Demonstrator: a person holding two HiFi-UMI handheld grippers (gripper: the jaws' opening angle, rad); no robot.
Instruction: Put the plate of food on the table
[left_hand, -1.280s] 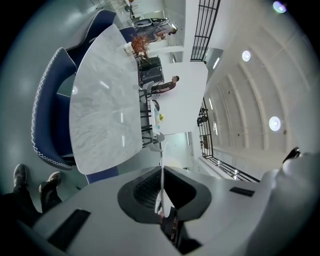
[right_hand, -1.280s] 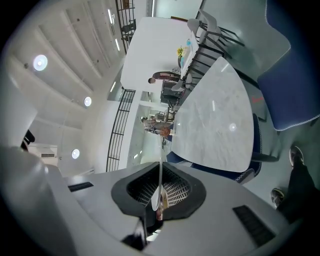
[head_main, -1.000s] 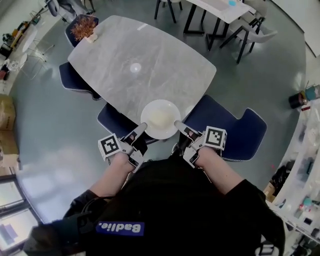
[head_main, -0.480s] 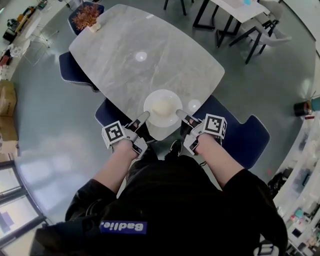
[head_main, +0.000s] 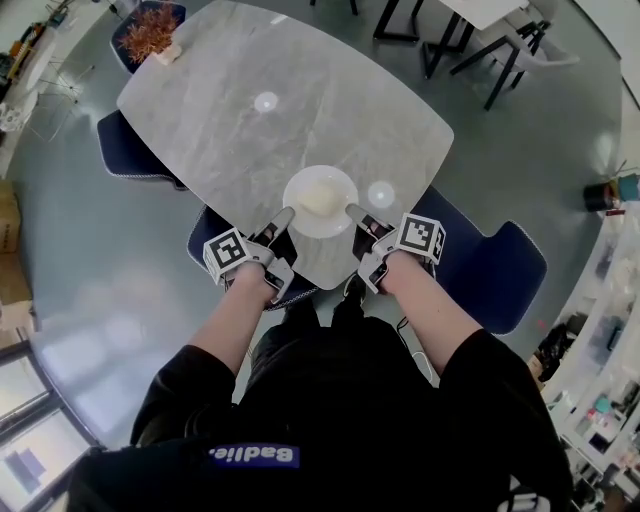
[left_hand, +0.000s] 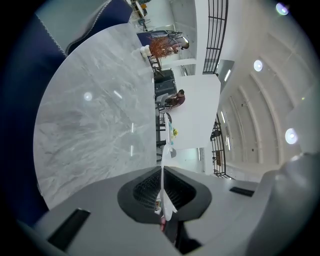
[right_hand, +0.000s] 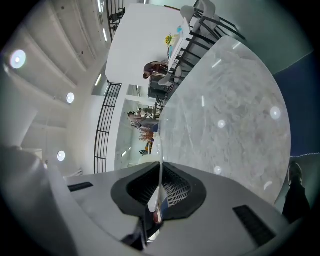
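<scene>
Plate (head_main: 322, 224) carried farther over table (head_main: 230, 110); left gripper (head_main: 282, 218), right gripper (head_main: 354, 213) each clamped on rim. Uneven release could tip food (head_main: 316, 197).

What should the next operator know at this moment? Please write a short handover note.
Left gripper: shut on the left rim of the plate.
Right gripper: shut on its right rim.
The plate, with the food on it, is level over the near edge of the table. I cannot tell whether it touches the top.
Done: plate carried to the table.
Left: set it fully on the top, open both grippers, draw back.
</scene>
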